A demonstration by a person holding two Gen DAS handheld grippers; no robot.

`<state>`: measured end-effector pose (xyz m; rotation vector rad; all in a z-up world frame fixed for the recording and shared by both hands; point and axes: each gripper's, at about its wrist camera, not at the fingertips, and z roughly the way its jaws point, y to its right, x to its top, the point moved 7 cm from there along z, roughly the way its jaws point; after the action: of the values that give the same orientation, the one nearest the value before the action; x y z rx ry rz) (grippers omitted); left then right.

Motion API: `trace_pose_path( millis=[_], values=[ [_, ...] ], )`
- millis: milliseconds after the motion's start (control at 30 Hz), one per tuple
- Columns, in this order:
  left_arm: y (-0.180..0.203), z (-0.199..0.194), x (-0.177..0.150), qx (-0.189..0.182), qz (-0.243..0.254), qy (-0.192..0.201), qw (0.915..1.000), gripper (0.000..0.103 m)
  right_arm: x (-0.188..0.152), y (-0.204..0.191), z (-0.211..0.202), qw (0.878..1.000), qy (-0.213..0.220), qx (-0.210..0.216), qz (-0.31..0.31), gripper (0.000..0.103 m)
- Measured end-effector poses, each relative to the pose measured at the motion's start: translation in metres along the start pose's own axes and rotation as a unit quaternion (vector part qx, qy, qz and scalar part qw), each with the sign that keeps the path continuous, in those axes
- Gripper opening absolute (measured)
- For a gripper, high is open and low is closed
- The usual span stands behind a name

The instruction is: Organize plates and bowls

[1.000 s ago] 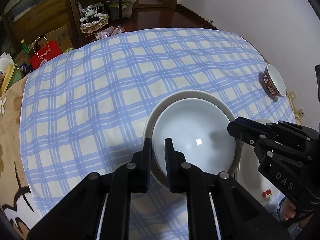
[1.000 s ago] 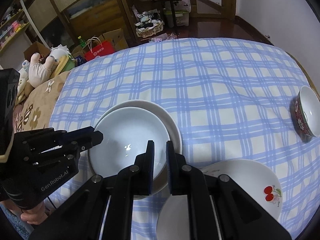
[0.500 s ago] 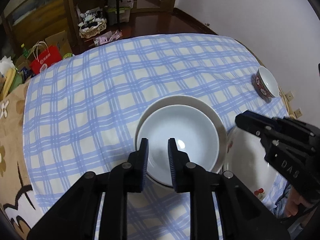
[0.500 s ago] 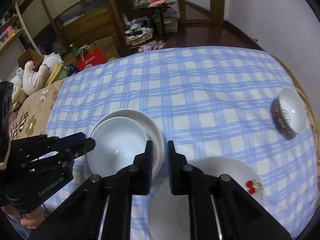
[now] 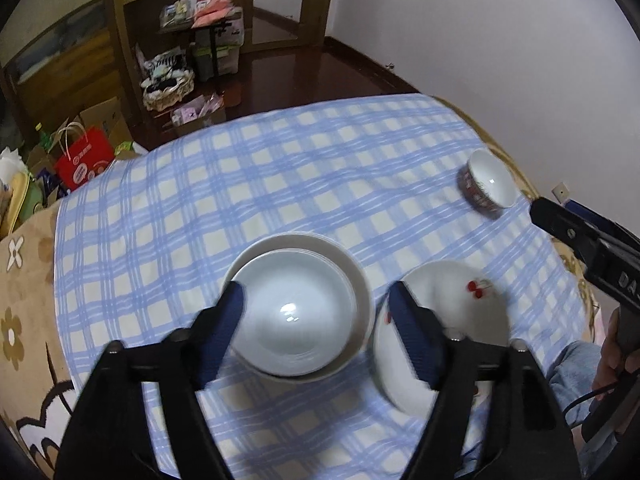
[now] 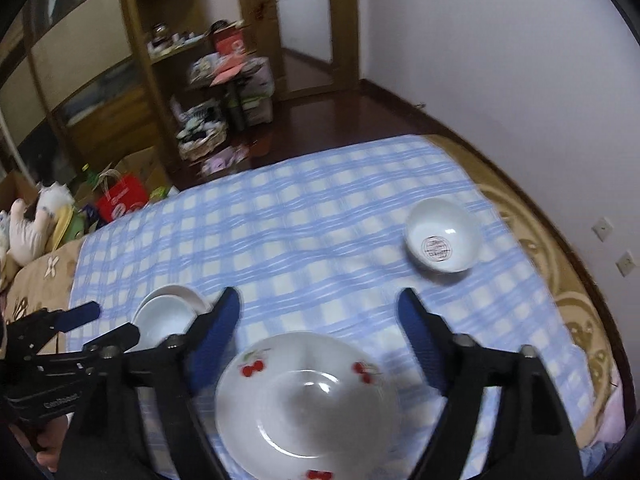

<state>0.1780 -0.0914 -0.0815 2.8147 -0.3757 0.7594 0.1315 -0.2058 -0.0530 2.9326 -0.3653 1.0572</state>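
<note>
A pale blue-white deep plate [image 5: 296, 312] sits nested in a cream plate [image 5: 358, 280] on the checked cloth. My left gripper [image 5: 316, 296] hangs above this stack. Its jaws are opening, wide apart, with nothing gripped. To the right lies a white plate with cherries [image 5: 452, 296]. My right gripper [image 6: 318, 300] hovers over the cherry plate [image 6: 308, 396], its jaws also opening and holding nothing. A small red-patterned bowl [image 5: 486, 184] stands alone at the far right, and the right wrist view shows the bowl's white inside [image 6: 442, 236]. The left gripper [image 6: 114, 322] shows beside the stack [image 6: 168, 316].
A blue checked cloth [image 5: 240, 200] covers the round table, with a brown floral cover [image 5: 28, 280] at its left edge. Beyond the table are a red bag [image 5: 82, 156], boxes, wooden shelves and dark floor. A white wall stands close on the right.
Both grippers have risen off the stacked plates and their jaws have gone from nearly shut to wide apart. The right one has swung right, over the cherry plate.
</note>
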Motion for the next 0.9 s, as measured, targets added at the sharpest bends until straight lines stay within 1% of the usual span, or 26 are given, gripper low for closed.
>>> trace_pose_path(
  millis=[100, 133, 200, 233, 267, 300, 367, 433, 533, 600, 700, 833, 900],
  values=[
    [0.016, -0.011, 0.013, 0.003, 0.007, 0.019, 0.9998, 0.083, 0.006, 0.018, -0.015, 1.000, 0.016, -0.012, 0.010, 0.097],
    [0.022, -0.014, 0.018, 0.004, 0.010, 0.025, 0.9996, 0.083, 0.009, 0.025, -0.021, 0.999, 0.025, -0.021, 0.010, 0.097],
    [0.035, -0.019, 0.027, 0.002, 0.020, 0.035, 0.9992, 0.084, 0.014, 0.033, -0.032, 0.998, 0.050, -0.024, 0.011, 0.098],
    [0.043, -0.022, 0.032, 0.001, 0.026, 0.039, 0.9989, 0.084, 0.017, 0.040, -0.038, 0.998, 0.060, -0.030, 0.013, 0.102],
    [0.048, -0.023, 0.036, 0.000, 0.030, 0.042, 0.9987, 0.084, 0.018, 0.043, -0.041, 0.997, 0.065, -0.035, 0.016, 0.103],
    [0.054, -0.025, 0.041, -0.001, 0.034, 0.045, 0.9984, 0.084, 0.022, 0.049, -0.046, 0.996, 0.074, -0.041, 0.019, 0.103],
    [0.070, -0.027, 0.050, 0.000, 0.052, 0.053, 0.9972, 0.084, 0.027, 0.057, -0.052, 0.995, 0.086, -0.037, 0.025, 0.103],
    [0.082, -0.030, 0.060, 0.010, 0.065, 0.070, 0.9954, 0.084, 0.032, 0.068, -0.054, 0.995, 0.090, -0.036, 0.036, 0.103],
    [0.102, -0.030, 0.073, 0.023, 0.085, 0.092, 0.9919, 0.084, 0.038, 0.088, -0.057, 0.993, 0.101, -0.048, 0.048, 0.103],
    [0.114, -0.028, 0.081, 0.019, 0.092, 0.098, 0.9907, 0.084, 0.041, 0.100, -0.059, 0.991, 0.111, -0.050, 0.061, 0.103],
    [0.132, -0.020, 0.093, 0.008, 0.102, 0.096, 0.9901, 0.084, 0.045, 0.120, -0.055, 0.989, 0.117, -0.038, 0.084, 0.103],
    [0.153, -0.004, 0.105, 0.005, 0.119, 0.091, 0.9888, 0.084, 0.049, 0.146, -0.045, 0.987, 0.116, -0.063, 0.093, 0.103],
    [0.165, 0.006, 0.112, 0.001, 0.125, 0.088, 0.9883, 0.084, 0.051, 0.156, -0.038, 0.987, 0.108, -0.069, 0.099, 0.103]
  ],
)
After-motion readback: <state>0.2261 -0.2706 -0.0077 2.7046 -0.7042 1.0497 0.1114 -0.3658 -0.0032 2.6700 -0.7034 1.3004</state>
